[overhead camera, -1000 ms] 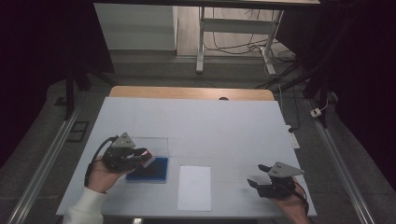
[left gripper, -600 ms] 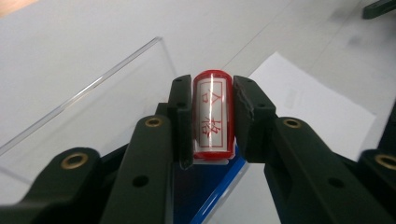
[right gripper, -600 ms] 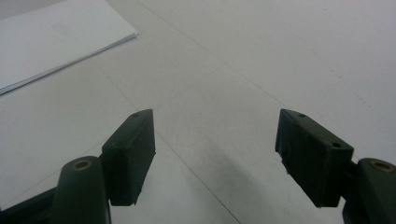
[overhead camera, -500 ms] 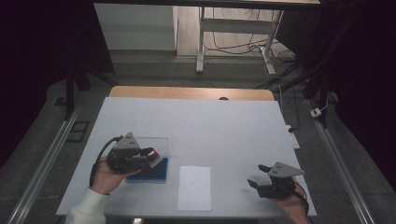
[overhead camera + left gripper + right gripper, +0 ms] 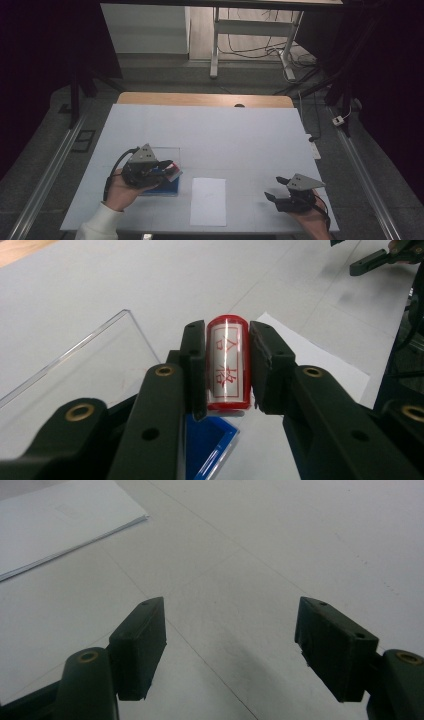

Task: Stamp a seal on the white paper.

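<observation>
A: Start at the left. How is that hand set?

B: The person's left hand, white sleeve at the wrist, comes in from the bottom edge and angles toward the middle of the pale grey table top. It carries the left gripper, grey three-cornered plate on top and cable looping behind, just above the shallow blue square tray and by the clear acrylic sheet.

A: And what's in it?

B: A short red cylindrical stamp with a white label bearing red characters (the strokes are too stylised for me to read). It stands along the jaws, clear of the table, the tray's blue corner under it.

A: The jaws?

B: Clamped on the stamp, one black pad flat against each side.

A: Moving right?

B: A white rectangular sheet of paper lies flat near the front edge, just beside the tray. Further right, the right hand rests low at the front corner with the right gripper pointing toward the paper.

A: Its jaws?

B: Spread wide, nothing between them, bare table beneath (the paper's corner sits well apart from them).
</observation>
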Action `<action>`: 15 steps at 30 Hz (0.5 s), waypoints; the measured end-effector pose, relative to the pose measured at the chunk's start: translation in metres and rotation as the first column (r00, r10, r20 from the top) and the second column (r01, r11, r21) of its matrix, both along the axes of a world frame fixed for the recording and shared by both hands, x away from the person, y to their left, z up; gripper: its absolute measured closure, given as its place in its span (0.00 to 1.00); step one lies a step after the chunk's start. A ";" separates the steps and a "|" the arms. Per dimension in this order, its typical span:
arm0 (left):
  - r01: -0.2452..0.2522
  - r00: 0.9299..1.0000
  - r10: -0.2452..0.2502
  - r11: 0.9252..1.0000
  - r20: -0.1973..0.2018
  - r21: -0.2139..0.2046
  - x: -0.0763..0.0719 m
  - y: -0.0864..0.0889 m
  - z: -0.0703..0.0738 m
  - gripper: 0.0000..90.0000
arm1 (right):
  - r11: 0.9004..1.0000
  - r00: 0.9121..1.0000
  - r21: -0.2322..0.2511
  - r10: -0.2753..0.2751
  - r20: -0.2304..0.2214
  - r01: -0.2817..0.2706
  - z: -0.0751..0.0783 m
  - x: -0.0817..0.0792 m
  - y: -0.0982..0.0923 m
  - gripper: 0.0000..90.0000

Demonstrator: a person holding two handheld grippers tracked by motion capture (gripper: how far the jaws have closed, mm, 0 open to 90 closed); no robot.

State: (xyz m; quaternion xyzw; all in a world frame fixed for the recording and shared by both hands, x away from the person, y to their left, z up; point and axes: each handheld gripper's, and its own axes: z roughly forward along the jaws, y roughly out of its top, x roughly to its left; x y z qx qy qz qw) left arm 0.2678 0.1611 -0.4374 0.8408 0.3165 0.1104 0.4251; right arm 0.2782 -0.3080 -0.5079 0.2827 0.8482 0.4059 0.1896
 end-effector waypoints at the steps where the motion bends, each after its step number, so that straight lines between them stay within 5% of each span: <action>1: 0.003 1.000 -0.003 1.000 -0.001 0.002 0.000 -0.001 0.000 0.78 | 1.000 1.000 0.000 -0.002 -0.003 0.002 0.000 0.000 0.000 0.32; 15: 0.041 0.999 -0.041 0.999 -0.008 0.017 0.002 -0.023 -0.007 0.78 | 1.000 1.000 0.000 0.001 0.009 -0.001 0.001 0.000 0.001 0.32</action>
